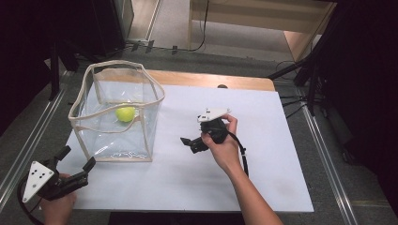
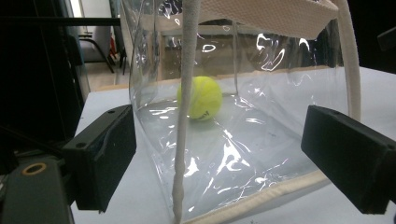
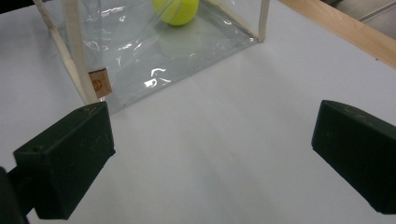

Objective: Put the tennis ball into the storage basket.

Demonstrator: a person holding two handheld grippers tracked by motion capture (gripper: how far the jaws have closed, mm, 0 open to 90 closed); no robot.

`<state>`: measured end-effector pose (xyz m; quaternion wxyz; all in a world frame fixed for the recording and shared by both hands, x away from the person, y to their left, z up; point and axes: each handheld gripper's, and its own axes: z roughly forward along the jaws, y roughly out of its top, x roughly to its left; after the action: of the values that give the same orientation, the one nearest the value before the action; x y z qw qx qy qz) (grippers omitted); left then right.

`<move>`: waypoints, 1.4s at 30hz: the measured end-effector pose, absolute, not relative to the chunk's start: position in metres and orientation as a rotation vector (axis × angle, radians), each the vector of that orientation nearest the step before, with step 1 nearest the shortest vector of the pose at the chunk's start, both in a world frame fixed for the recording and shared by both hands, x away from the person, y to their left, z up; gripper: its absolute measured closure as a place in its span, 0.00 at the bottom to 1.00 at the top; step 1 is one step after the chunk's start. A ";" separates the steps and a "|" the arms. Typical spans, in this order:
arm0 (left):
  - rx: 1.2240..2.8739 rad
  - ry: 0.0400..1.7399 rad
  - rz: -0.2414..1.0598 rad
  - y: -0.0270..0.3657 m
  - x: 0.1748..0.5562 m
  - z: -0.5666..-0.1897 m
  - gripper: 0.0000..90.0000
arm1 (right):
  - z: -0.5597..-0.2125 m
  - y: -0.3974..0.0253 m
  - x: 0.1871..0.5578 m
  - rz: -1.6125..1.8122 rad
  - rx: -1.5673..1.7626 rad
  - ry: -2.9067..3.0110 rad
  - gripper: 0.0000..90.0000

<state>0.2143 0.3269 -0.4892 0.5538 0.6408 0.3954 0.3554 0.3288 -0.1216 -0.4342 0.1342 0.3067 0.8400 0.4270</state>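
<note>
Ball [image 1: 125, 114] blurred behind glare, bag [image 1: 94, 123] cropped

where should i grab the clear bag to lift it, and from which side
Probably by the stiff cream-trimmed top rim of the clear bag, coming from above with one jaw inside and one outside. The film walls are thin and crinkled, and the tennis ball rests on the floor of it, so a rim grip keeps it upright.

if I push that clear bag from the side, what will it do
The bag looks like thin plastic film on soft trim, so its wall would likely buckle first. It seems light, so probably slides. The ball inside would likely roll.
</note>
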 end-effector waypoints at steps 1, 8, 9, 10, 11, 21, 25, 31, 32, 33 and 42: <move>1.514 0.934 0.840 0.327 0.214 -0.489 0.12 | -0.436 -0.123 0.328 1.245 0.888 2.431 0.00; 1.512 0.937 0.840 0.327 0.214 -0.489 0.12 | -0.447 -0.136 0.317 1.266 0.920 2.402 0.00; 1.512 0.937 0.840 0.327 0.214 -0.489 0.12 | -0.449 -0.138 0.316 1.264 0.925 2.397 0.00; 1.514 0.935 0.841 0.327 0.214 -0.489 0.12 | -0.450 -0.140 0.315 1.268 0.925 2.393 0.00; 1.513 0.936 0.841 0.327 0.214 -0.489 0.12 | -0.452 -0.142 0.313 1.276 0.938 2.390 0.00; 1.513 0.936 0.843 0.326 0.214 -0.489 0.12 | -0.465 -0.164 0.298 1.304 0.974 2.334 0.00; 1.514 0.936 0.843 0.327 0.214 -0.489 0.12 | -0.471 -0.175 0.292 1.296 1.002 2.313 0.00; 1.516 0.938 0.845 0.326 0.214 -0.489 0.12 | -0.479 -0.192 0.282 1.293 1.046 2.285 0.00; 1.515 0.938 0.845 0.326 0.214 -0.489 0.12 | -0.480 -0.195 0.281 1.296 1.046 2.274 0.00; 1.516 0.937 0.845 0.326 0.214 -0.489 0.12 | -0.481 -0.197 0.279 1.302 1.052 2.269 0.00; 1.516 0.939 0.846 0.326 0.214 -0.489 0.12 | -0.489 -0.220 0.264 1.293 1.095 2.217 0.00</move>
<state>0.2137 0.3261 -0.4892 0.5512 0.6409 0.3969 0.3576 0.2638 -0.2202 -0.4892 0.1747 0.3865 0.7823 0.4561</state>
